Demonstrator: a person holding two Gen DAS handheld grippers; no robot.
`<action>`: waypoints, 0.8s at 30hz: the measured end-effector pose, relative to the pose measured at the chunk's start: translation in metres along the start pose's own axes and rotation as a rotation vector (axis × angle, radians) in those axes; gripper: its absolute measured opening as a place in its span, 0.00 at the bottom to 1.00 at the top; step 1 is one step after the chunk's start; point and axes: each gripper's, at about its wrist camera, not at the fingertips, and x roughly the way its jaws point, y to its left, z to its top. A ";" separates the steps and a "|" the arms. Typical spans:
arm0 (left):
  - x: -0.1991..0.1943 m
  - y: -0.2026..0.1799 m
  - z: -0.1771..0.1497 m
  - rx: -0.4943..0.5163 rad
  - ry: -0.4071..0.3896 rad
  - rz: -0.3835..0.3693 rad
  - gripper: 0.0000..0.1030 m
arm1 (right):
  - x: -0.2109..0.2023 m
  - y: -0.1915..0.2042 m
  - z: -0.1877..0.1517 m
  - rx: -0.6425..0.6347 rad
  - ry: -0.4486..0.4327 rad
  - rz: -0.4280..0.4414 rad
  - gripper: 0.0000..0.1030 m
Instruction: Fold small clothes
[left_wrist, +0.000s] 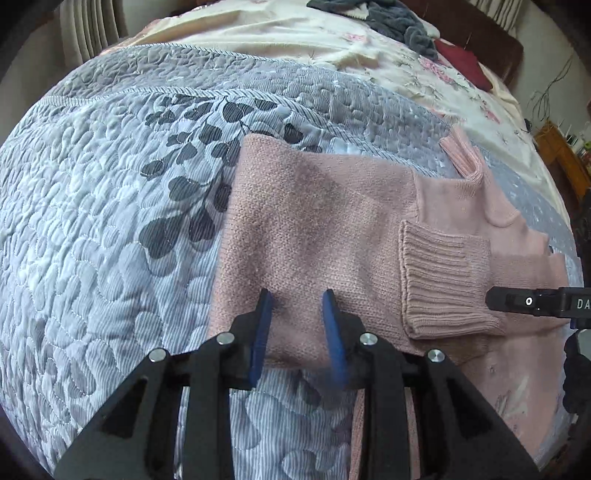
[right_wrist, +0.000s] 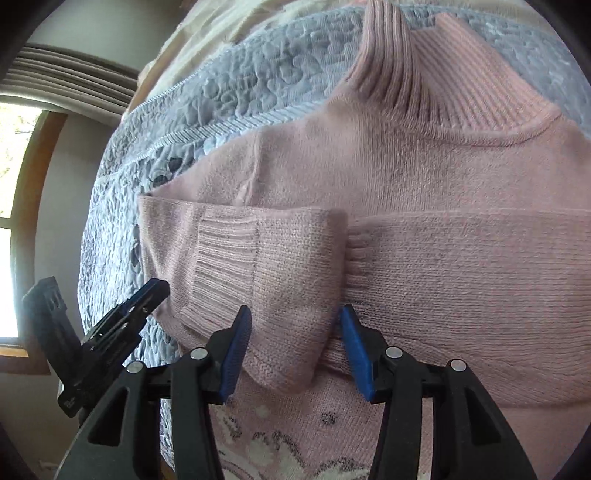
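The pink sweater (left_wrist: 314, 229) lies partly folded on the bed's grey quilt (left_wrist: 92, 229). The left gripper (left_wrist: 297, 295) and right gripper (right_wrist: 295, 314) both hover with fingers spread, grasping nothing (sleeves crossed over the sweater's body). A shallow pinch could drag those sleeves loose.

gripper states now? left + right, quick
Left gripper: open, over the pink sweater, holding nothing.
Right gripper: open, straddling the folded sleeve, not clamped.

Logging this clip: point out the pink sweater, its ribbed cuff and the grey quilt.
pink sweater (left_wrist: 314, 221), left wrist view, folded body panel.
ribbed cuff (left_wrist: 443, 280), left wrist view, middle of the ribbing.
grey quilt (left_wrist: 110, 221), left wrist view, bare leaf-patterned part.
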 end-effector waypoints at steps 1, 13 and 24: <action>0.001 0.000 -0.002 0.008 -0.005 0.002 0.27 | 0.006 0.001 -0.001 0.002 0.006 -0.002 0.44; -0.032 -0.019 0.007 -0.030 -0.081 -0.081 0.30 | -0.062 0.009 -0.009 -0.120 -0.132 -0.018 0.12; 0.007 -0.101 0.007 0.103 -0.015 -0.133 0.30 | -0.087 -0.072 -0.007 -0.025 -0.147 -0.145 0.12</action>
